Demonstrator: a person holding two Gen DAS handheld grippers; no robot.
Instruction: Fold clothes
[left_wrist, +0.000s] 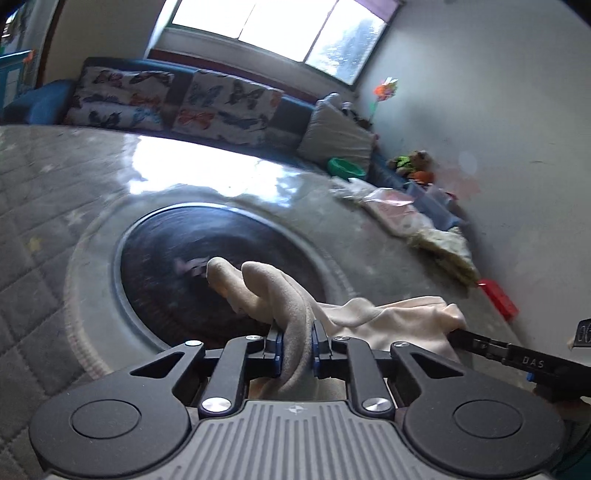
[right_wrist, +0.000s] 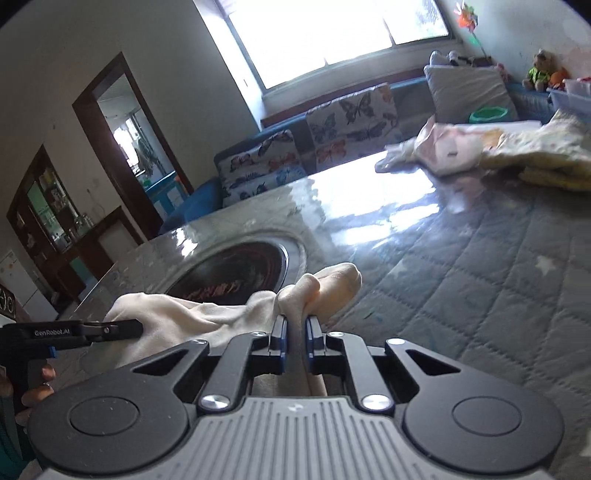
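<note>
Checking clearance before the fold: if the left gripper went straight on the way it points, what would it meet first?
Probably the dark round inset in the table, past the cream cloth the left gripper holds; depth is unclear.

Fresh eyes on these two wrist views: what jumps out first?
The cream-coloured soft garment stretched between both grippers: the left gripper pinches one bunched end, the right gripper the other. Behind it, the dark round inset in the glossy grey tabletop stands out. Farther back, a pile of pale clothes lies at the table's far side, by the butterfly-print cushions.
</note>
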